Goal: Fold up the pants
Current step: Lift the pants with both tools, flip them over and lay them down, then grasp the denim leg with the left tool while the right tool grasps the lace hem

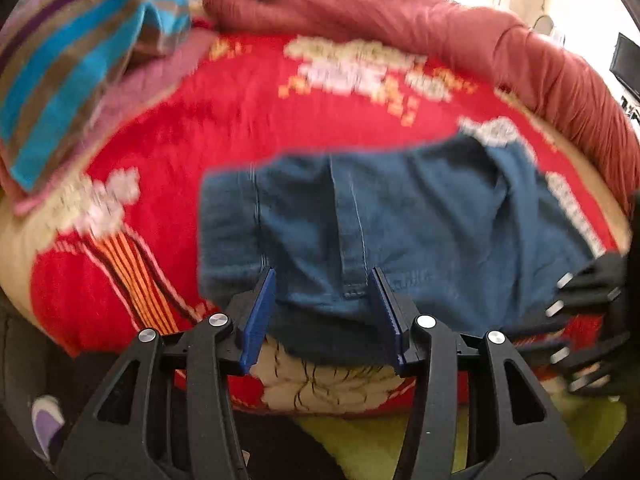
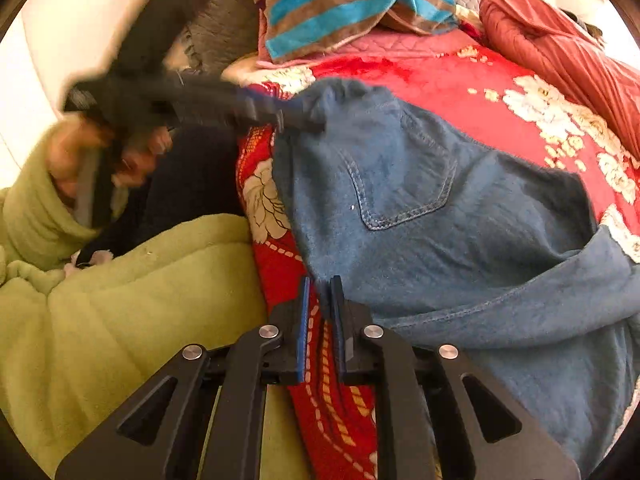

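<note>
Two tongs at the jeans (image 2: 440, 220), which lie bunched on the red floral blanket (image 2: 460, 80). Left tongs (image 1: 324, 312) gape open over the near hem; right tongs (image 2: 320, 312) look nearly shut on the denim edge. Denim: soft, heavyish, grippy; best hold is stitched seams or waistband.

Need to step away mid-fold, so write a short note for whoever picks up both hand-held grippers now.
Left hand-held gripper: open, fingers straddling the near edge of the jeans.
Right hand-held gripper: fingers almost together at the jeans' edge. Whether it pinches denim is unclear.
Jeans lie on the red floral blanket, back pocket up.
Done: roughly gathered, rumpled.
Left: probably smooth them and finish the fold.
</note>
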A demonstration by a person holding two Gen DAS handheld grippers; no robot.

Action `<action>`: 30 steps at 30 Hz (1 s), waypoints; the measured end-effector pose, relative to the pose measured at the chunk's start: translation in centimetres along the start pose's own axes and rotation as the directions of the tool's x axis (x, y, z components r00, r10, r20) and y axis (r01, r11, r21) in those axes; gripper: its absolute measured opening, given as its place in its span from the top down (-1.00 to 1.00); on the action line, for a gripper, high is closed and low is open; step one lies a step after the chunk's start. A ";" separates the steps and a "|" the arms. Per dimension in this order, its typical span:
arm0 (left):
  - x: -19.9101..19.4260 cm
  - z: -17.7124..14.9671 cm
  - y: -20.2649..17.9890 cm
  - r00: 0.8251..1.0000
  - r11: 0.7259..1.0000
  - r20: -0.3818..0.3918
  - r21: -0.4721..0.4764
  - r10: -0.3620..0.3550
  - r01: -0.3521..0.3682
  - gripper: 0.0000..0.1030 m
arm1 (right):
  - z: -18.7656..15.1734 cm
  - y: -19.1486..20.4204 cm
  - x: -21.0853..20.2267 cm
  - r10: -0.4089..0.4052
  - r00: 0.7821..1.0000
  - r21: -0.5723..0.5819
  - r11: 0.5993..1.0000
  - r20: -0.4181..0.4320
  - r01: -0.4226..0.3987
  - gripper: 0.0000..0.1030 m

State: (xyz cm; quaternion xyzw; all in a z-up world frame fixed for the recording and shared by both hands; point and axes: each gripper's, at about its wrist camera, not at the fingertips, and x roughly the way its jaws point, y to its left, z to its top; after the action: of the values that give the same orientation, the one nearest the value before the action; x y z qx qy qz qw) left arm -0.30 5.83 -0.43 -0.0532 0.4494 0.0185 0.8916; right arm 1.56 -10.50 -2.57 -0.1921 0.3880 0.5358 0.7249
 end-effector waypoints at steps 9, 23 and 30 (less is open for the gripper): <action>-0.2 -1.3 -0.1 0.999 1.000 0.036 0.013 0.008 -0.008 0.22 | 1.8 -2.1 0.4 -0.051 0.997 0.110 0.993 0.053 0.045 0.66; -2.1 -1.1 0.1 0.997 0.999 0.082 -0.034 0.006 -0.003 0.21 | 1.1 -3.0 -0.5 -0.120 0.992 0.187 0.976 0.041 0.110 0.11; -4.8 -0.4 -0.6 0.989 0.999 0.148 -0.053 0.008 0.000 0.03 | 0.6 -5.3 -4.3 -0.202 0.973 0.256 0.952 0.114 0.168 -0.12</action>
State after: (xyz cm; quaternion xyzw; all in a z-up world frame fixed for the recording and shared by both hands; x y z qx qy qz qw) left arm -3.44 5.26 3.25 -0.0744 0.3812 0.0363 0.9208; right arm 6.17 -14.65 0.37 -0.0992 0.3801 0.4255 0.8153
